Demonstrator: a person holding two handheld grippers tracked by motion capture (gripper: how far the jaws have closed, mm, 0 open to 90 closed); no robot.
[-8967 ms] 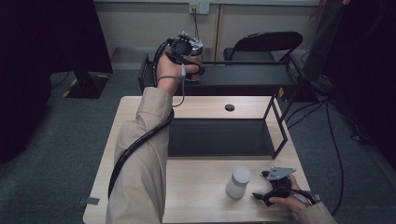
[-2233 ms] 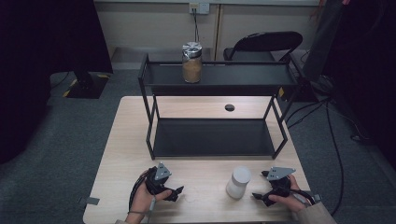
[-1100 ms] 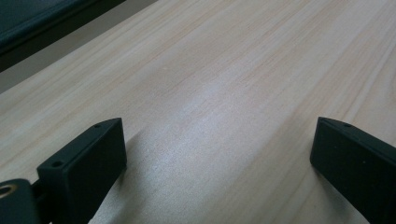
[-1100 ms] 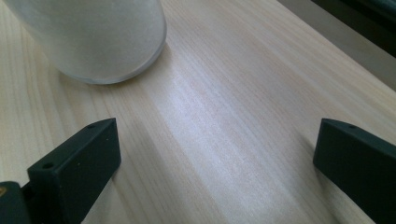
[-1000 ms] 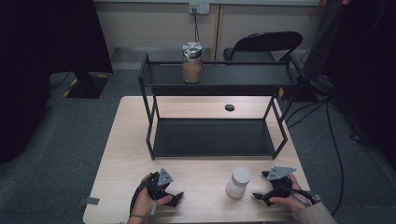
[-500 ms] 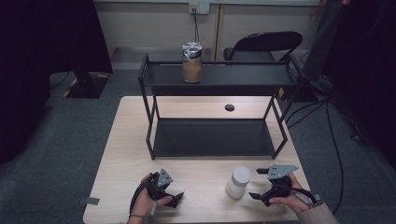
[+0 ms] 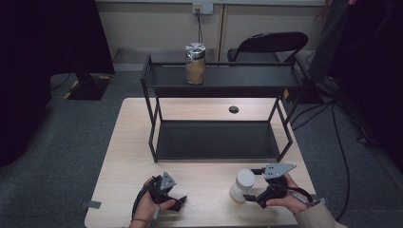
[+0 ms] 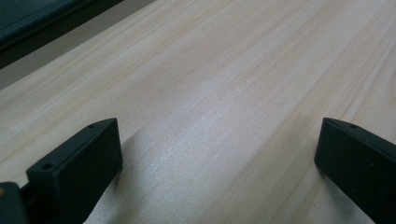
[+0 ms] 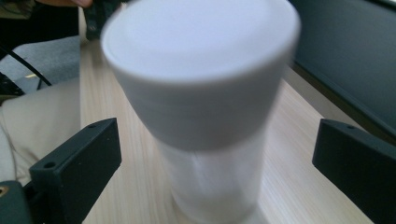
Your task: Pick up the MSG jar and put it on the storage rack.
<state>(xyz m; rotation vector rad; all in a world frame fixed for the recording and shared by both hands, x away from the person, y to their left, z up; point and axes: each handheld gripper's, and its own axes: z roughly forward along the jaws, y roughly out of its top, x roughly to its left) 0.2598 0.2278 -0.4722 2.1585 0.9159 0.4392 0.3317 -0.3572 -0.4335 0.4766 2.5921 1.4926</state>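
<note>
The white, wide-capped plastic bottle point(image 7: 243, 185) is standing upright near the front edge of the pale wooden surface point(image 7: 133, 142), between your right gripper point(image 7: 260, 198)'s released jaws. It is probably light and smooth, so grip the narrower body under the cap. Blur is hiding its contents. Your left gripper point(image 7: 177, 202) is resting released, holding nothing.

Jar point(image 7: 195, 63) on rack point(image 7: 223, 80) top shelf, bottle point(image 7: 242, 185) before rack
</note>
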